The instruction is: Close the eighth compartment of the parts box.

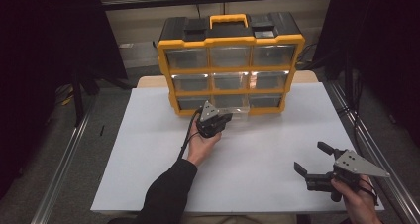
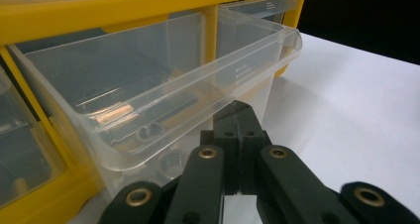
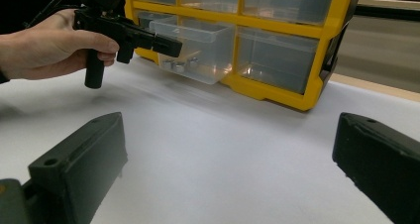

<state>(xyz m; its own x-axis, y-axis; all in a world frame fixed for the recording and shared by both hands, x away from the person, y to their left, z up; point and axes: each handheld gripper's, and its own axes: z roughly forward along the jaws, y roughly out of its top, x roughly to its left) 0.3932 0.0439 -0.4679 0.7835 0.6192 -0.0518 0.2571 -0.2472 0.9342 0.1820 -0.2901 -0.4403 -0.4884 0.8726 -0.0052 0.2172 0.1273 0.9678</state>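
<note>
White table (image 1: 277, 135); metal nuts (image 3: 179, 64) in clear drawer (image 2: 163, 92)

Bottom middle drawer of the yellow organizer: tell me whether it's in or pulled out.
Pulled out. The clear bottom middle drawer juts forward of the yellow organizer, past its neighbours. The left gripper, shut, sits at its front.

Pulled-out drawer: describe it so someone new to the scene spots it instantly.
Find the yellow organizer at the table's far edge, with three rows of clear drawers. In the bottom row, the middle drawer sticks out, the left gripper at its front. Its neighbours sit flush; this one shows small metal parts inside.
</note>
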